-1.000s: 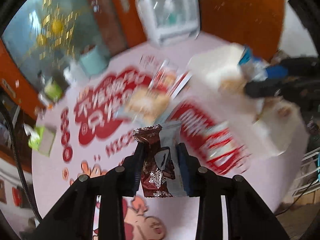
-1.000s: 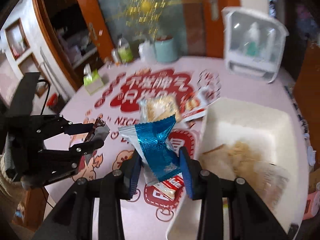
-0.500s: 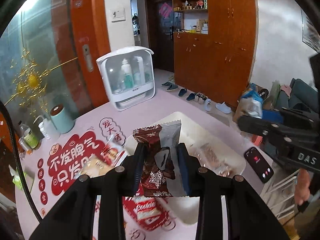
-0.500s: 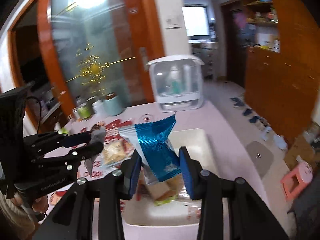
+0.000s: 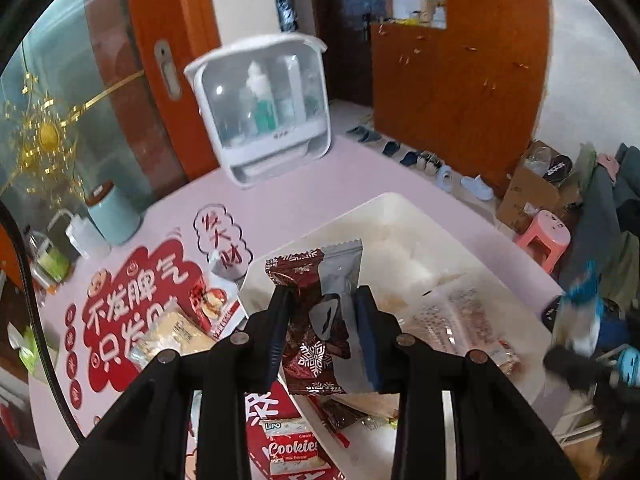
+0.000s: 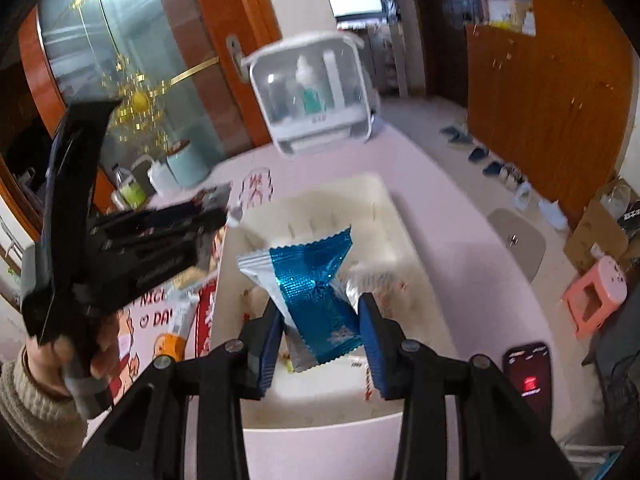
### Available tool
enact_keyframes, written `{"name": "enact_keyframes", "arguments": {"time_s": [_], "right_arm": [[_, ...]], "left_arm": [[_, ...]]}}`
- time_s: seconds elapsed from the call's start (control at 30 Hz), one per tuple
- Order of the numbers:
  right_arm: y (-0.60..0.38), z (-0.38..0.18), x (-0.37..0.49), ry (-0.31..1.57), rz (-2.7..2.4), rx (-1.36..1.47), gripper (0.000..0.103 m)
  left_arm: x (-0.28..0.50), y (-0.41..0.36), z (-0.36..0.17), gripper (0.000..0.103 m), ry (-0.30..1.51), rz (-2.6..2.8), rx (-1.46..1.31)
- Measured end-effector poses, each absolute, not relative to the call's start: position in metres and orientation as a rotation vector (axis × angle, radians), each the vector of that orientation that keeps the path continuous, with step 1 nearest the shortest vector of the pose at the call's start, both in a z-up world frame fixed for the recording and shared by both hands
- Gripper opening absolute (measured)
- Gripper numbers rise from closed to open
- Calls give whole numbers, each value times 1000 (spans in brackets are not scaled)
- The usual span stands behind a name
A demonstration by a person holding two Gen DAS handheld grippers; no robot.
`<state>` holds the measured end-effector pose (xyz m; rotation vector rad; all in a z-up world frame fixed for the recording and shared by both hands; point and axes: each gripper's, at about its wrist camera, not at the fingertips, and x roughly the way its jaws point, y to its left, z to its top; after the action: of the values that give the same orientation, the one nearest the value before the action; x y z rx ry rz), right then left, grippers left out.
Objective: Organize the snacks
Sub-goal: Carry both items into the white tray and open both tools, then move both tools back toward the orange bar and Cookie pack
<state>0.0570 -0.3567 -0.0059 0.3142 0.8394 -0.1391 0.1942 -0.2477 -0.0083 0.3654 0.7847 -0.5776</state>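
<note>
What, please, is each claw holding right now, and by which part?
Left claw: brown snack packet, gripped mid-body. Right claw: blue snack packet, gripped at its lower half.

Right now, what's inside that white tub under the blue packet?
The white tub holds several clear and red snack wrappers. The blue packet and right tongs cover part of its floor.

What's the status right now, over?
Left gripper shut on brown snack packet. Right gripper shut on blue snack packet. Both above the white bin. Nothing blocking.
</note>
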Motion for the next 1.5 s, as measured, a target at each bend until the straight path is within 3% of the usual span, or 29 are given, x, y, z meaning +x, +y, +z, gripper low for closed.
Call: {"name": "enact_keyframes", "arguments": {"time_s": [0.2,0.27,0.3,0.33,0.4,0.47,1.13,1.5], "right_arm": [[-342,-39,72,954,-147,283,39],[-340,-46,74,980,-163,268,39],[-341,-48,75,987,-169,269,40],[-342,-50,76,993,-175,273,41],[-343,-52,77,999,-185,278,53],[-342,-51,77,986,-217,268,58],[-241,-45,78,799,-62,184,58],[-149,-87,108,792,97,119,58]], "left_arm": [[212,-248,-38,34,849,-555,352],[213,-247,-42,53,874,-568,350],[212,-245,-44,76,879,-570,351],[210,-242,-44,88,867,-565,350],[204,-237,-42,89,831,-559,374],[199,-232,-42,89,823,-550,403],[196,-94,-63,89,904,-390,439],[189,-8,-104,89,1012,-312,373]]}}
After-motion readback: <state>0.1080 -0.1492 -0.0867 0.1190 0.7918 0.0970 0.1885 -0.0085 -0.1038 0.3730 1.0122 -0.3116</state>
